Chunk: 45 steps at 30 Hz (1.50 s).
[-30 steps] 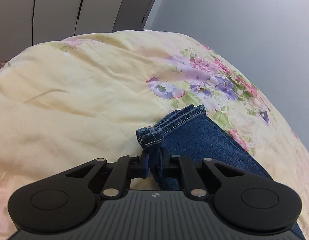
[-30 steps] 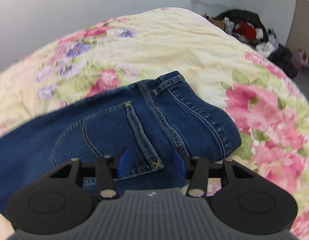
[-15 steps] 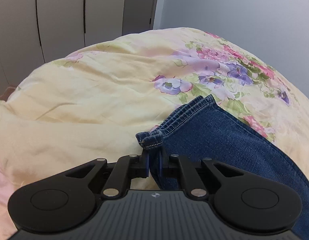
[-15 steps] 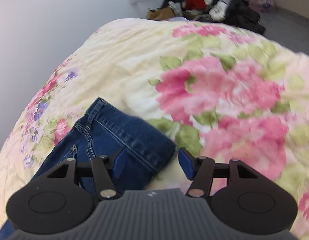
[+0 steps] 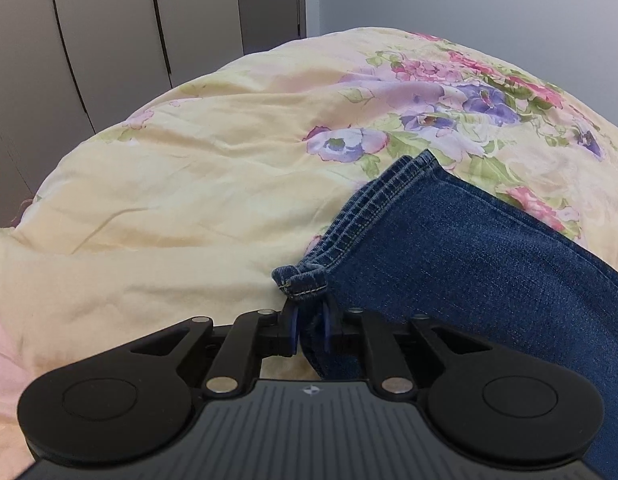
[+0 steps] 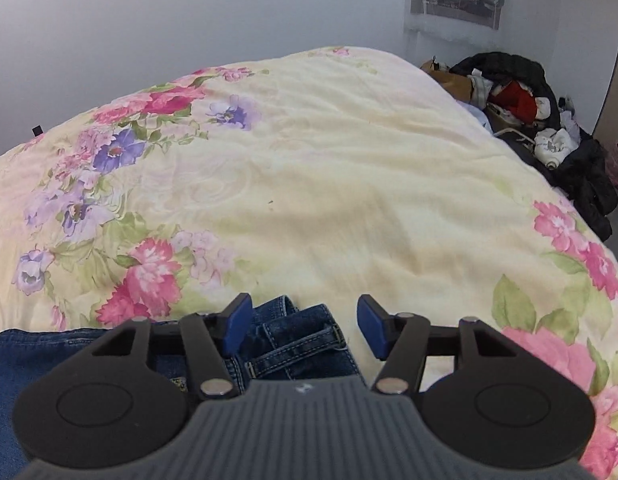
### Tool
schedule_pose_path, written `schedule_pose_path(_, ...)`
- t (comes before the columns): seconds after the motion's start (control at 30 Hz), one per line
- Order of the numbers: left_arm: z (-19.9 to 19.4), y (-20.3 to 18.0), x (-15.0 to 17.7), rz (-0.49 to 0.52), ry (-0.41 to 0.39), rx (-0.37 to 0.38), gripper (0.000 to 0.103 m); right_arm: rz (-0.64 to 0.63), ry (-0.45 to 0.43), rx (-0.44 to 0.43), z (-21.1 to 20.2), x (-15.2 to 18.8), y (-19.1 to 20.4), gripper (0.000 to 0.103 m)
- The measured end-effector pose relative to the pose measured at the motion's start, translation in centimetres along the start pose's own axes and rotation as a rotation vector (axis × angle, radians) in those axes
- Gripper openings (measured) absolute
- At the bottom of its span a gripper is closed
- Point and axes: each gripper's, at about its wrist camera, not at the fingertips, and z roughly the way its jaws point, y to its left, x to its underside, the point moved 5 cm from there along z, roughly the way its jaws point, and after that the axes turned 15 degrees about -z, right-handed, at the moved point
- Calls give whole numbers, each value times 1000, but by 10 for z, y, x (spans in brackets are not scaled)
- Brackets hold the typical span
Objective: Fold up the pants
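Blue jeans (image 5: 469, 264) lie on a yellow floral quilt (image 5: 189, 184). In the left wrist view my left gripper (image 5: 311, 330) is shut on the near corner of the leg hem, which bunches just past the pads. The rest of the hem runs up and to the right. In the right wrist view my right gripper (image 6: 303, 322) is open, its blue pads (image 6: 237, 322) apart over the waistband end of the jeans (image 6: 293, 340). A belt loop and seams show between the fingers. I cannot tell whether the pads touch the cloth.
The quilt (image 6: 329, 180) covers the whole bed. A pile of dark and red clothes (image 6: 529, 120) lies beside the bed at the right. Wardrobe doors (image 5: 129, 40) stand beyond the bed in the left wrist view. A grey wall (image 6: 189, 12) runs along the far side.
My right gripper has swung back over the waistband end, still open. My left gripper keeps hold of the hem, and its view has turned so more of the wardrobe shows.
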Motion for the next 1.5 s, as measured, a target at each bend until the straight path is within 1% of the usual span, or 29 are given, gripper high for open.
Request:
schedule_pose_path(0.07, -4, 11, -9, 2, 2, 10, 49, -12, 4, 1, -1, 6, 3, 55)
schedule_pose_path(0.13, -10, 22, -19, 15, 7, 14, 50, -12, 8, -5, -1, 11, 6, 55)
schedule_pose_path(0.17, -14, 25, -23, 14, 13, 42, 50, -11, 9, -8, -2, 13, 7, 55)
schedule_pose_path(0.23, -27, 24, -37, 14, -5, 118, 52, -9, 13, -7, -3, 16, 8, 55)
schedule_pose_path(0.3, -34, 15, -49, 41, -19, 172, 58, 1, 28, -3, -2, 18, 9, 55)
schedule_pose_path(0.37, -34, -4, -61, 82, -17, 234, 60, -3, 38, 11, -1, 20, 11, 55)
schedule_pose_path(0.47, -21, -35, -66, 144, -2, 292, 60, -13, 57, 31, 2, 22, 13, 54)
schedule_pose_path(0.53, -7, -56, -66, 193, 2, 305, 60, -20, 65, 39, 4, 22, 15, 48)
schedule_pose_path(0.63, 19, -78, -63, 240, 16, 306, 60, -45, 73, 52, 7, 19, 19, 44)
schedule_pose_path(0.7, 33, -84, -63, 254, 22, 291, 57, -59, 80, 61, 8, 17, 21, 44)
schedule_pose_path(0.73, 38, -85, -63, 256, 25, 291, 53, -64, 83, 63, 9, 16, 21, 44)
schedule_pose_path(0.8, 46, -86, -62, 253, 43, 297, 42, -63, 92, 64, 11, 16, 20, 44)
schedule_pose_path(0.83, 49, -86, -61, 255, 55, 303, 34, -64, 94, 64, 11, 16, 21, 44)
schedule_pose_path(0.9, 51, -85, -60, 263, 64, 302, 26, -69, 94, 69, 12, 16, 22, 43)
schedule_pose_path(0.97, 48, -84, -58, 259, 65, 312, 8, -76, 87, 75, 12, 17, 24, 39)
schedule_pose_path(1.0, 45, -85, -56, 265, 61, 317, 7, -87, 81, 81, 12, 17, 26, 33)
schedule_pose_path(1.03, 42, -87, -55, 285, 46, 297, 6, -100, 76, 81, 12, 17, 29, 16)
schedule_pose_path(1.1, 35, -93, -50, 337, 9, 254, 6, -143, 66, 109, 10, 17, 37, 15)
schedule_pose_path(1.13, 32, -96, -48, 358, -14, 233, 5, -163, 63, 117, 9, 16, 40, 12)
schedule_pose_path(1.27, 12, -97, -52, 372, -135, 134, 4, -217, 22, 155, -3, 11, 48, 7)
schedule_pose_path(1.33, 1, -98, -58, 365, -178, 122, 4, -239, -3, 172, -12, 9, 50, 6)
schedule_pose_path(1.43, -12, -104, -63, 374, -239, 103, 4, -237, -62, 188, -26, -1, 52, 4)
schedule_pose_path(1.5, -15, -106, -67, 373, -278, 71, 2, -225, -104, 188, -32, -11, 53, 4)
